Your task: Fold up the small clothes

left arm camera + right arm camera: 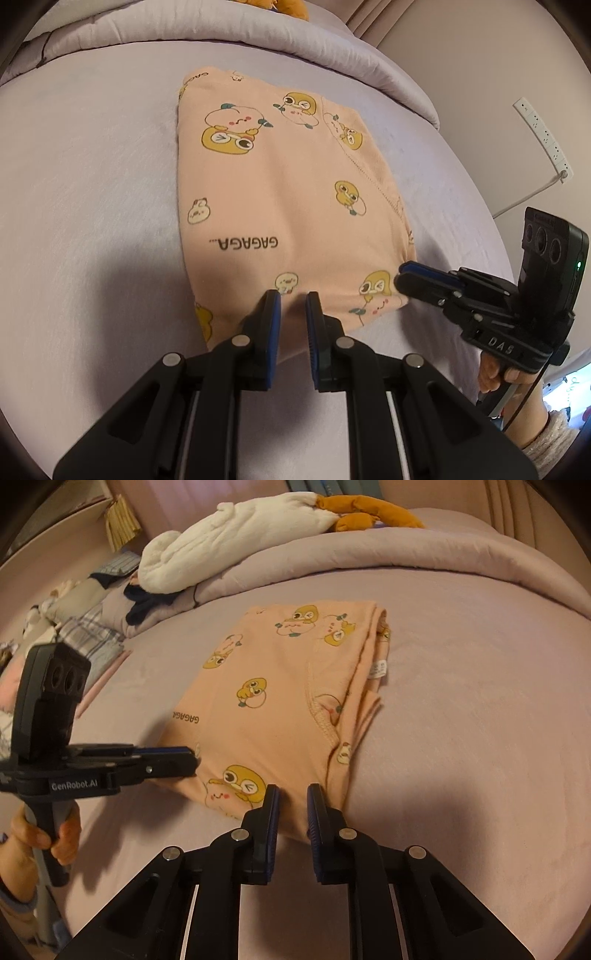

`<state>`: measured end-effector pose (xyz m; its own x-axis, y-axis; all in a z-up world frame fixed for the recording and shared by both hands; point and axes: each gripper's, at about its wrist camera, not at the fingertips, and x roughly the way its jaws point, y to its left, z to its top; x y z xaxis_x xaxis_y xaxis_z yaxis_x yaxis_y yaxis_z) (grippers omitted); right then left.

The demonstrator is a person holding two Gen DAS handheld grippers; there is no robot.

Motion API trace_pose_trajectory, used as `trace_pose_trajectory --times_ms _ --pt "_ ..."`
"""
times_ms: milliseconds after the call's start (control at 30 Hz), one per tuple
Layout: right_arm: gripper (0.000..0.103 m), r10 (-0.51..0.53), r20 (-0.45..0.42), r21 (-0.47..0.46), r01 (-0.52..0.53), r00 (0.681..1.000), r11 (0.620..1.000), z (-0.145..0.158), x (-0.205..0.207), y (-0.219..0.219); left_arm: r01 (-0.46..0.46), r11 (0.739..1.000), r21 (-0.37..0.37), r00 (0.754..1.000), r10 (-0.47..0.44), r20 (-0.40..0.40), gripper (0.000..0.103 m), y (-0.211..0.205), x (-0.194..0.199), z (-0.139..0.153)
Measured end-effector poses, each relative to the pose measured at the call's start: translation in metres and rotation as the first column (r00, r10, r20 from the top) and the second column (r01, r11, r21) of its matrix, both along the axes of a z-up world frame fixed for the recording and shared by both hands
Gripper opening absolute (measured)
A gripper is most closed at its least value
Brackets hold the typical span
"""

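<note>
A folded peach garment (280, 192) printed with cartoon ducks lies flat on a lilac bed sheet (92, 166), before a rolled lilac duvet (406, 554). Both claws pinch its near edge: the left gripper (293, 299) near 1 corner, the right gripper (293, 794) near the other. A white power strip (543, 140) hangs on the wall.

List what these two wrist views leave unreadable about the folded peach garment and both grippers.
- Peach garment: near edge hidden behind the left gripper in the left wrist view, so any cloth pinched there is unclear.
- Care tag: print too small in the right wrist view.
- Right gripper: covers the hem; grip unclear.
- Layers beneath: covered by the top fold.
</note>
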<state>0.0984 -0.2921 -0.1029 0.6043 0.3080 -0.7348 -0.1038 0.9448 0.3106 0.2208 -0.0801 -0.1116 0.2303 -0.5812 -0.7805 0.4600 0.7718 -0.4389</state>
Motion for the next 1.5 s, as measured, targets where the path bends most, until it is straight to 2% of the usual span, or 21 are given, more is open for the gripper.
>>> trace_pose_trajectory --times_ms 233,300,400,500,700,767,833,867,967,1067,1167,1300,1400,1500 --pt "0.015 -0.006 0.083 0.054 0.001 0.997 0.999 0.016 -0.017 0.007 0.005 0.998 0.057 0.999 -0.008 0.047 0.014 -0.002 -0.009 0.001" --pt "0.015 -0.014 0.071 0.043 0.011 0.997 0.999 0.012 -0.013 0.007 0.006 0.998 0.068 0.998 -0.010 0.056 0.014 -0.002 -0.010 0.001" --pt "0.015 -0.041 -0.006 0.028 0.041 0.999 0.999 -0.008 -0.005 0.003 0.010 0.997 0.079 0.998 -0.015 0.064 0.014 -0.003 -0.010 0.001" --pt "0.015 -0.052 -0.004 0.068 0.052 0.999 0.996 -0.010 -0.007 0.001 0.014 0.996 0.088 0.997 -0.021 0.076 0.014 -0.005 -0.012 0.000" --pt "0.015 -0.041 -0.003 0.072 0.041 0.999 0.997 -0.004 -0.021 -0.003 0.015 0.995 0.097 0.995 -0.024 0.095 0.015 -0.005 -0.019 0.001" --pt "0.019 -0.046 -0.008 0.089 0.046 0.999 0.995 -0.002 -0.025 -0.008 0.016 0.995 0.100 0.995 -0.026 0.095 0.017 -0.003 -0.021 0.002" --pt "0.029 -0.067 -0.018 0.084 0.068 0.998 0.994 -0.002 -0.029 -0.011 0.024 0.994 0.105 0.995 -0.034 0.092 0.022 -0.001 -0.024 0.004" --pt "0.037 -0.079 -0.021 0.083 0.080 0.997 0.993 -0.003 -0.032 -0.015 0.027 0.994 0.104 0.995 -0.036 0.091 0.028 -0.001 -0.026 0.005" --pt "0.042 -0.095 -0.027 0.136 0.098 0.995 0.986 -0.004 -0.037 -0.026 0.034 0.996 0.087 0.995 -0.042 0.088 0.050 0.008 -0.032 0.011" --pt "0.055 -0.120 -0.050 0.222 0.129 0.991 0.967 -0.007 -0.037 -0.039 -0.008 0.996 0.088 0.994 -0.002 0.107 0.066 0.018 -0.036 0.017" --pt "0.056 -0.125 -0.080 0.314 0.144 0.989 0.938 -0.013 -0.035 -0.048 -0.043 0.998 0.043 0.995 0.039 0.094 0.067 0.030 -0.029 0.019" --pt "0.068 -0.132 -0.098 0.412 0.161 0.986 0.897 -0.017 -0.026 -0.054 -0.113 0.992 -0.055 0.994 0.113 -0.008 0.067 0.042 -0.007 0.007" --pt "0.069 -0.142 -0.102 0.449 0.173 0.985 0.877 -0.018 -0.016 -0.053 -0.159 0.979 -0.124 0.985 0.149 -0.092 0.067 0.042 0.009 -0.007" --pt "0.069 -0.157 -0.112 0.470 0.191 0.981 0.862 -0.020 -0.003 -0.053 -0.183 0.967 -0.180 0.978 0.160 -0.133 0.067 0.039 0.021 -0.013"
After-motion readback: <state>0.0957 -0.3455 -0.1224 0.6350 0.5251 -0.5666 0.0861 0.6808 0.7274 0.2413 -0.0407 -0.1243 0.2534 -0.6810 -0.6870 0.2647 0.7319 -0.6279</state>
